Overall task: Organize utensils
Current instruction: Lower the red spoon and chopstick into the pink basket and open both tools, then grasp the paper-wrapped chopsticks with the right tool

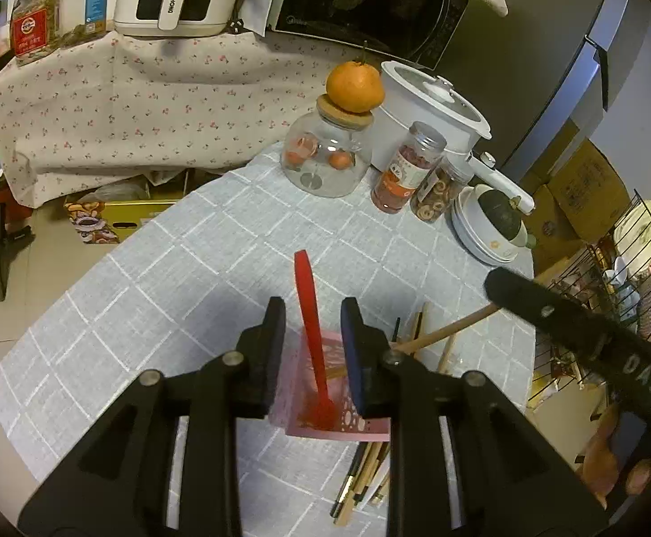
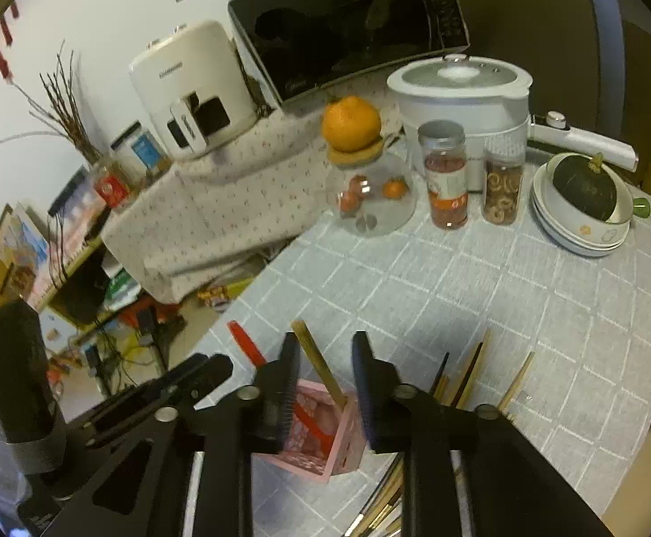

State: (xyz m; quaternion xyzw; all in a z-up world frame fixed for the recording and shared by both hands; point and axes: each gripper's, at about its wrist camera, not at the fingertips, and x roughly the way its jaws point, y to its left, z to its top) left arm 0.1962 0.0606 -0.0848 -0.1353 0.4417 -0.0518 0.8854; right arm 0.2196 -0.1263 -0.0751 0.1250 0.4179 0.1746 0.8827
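Standing on the grey checked desk, a pink perforated square holder contains a red plastic spoon and a wooden stick. Left gripper and right gripper straddle these, jaws partly apart, gripping nothing.

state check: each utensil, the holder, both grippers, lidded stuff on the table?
red spoon: standing in the holder, bowl down, free of the pads
wooden utensil: leaning in the holder, free of the pads
pink holder: upright on the table
chopsticks: loose on the cloth, not yet in the holder
left gripper: open
right gripper: open
glass jar: cork lid on, orange on top
white pot: lid on
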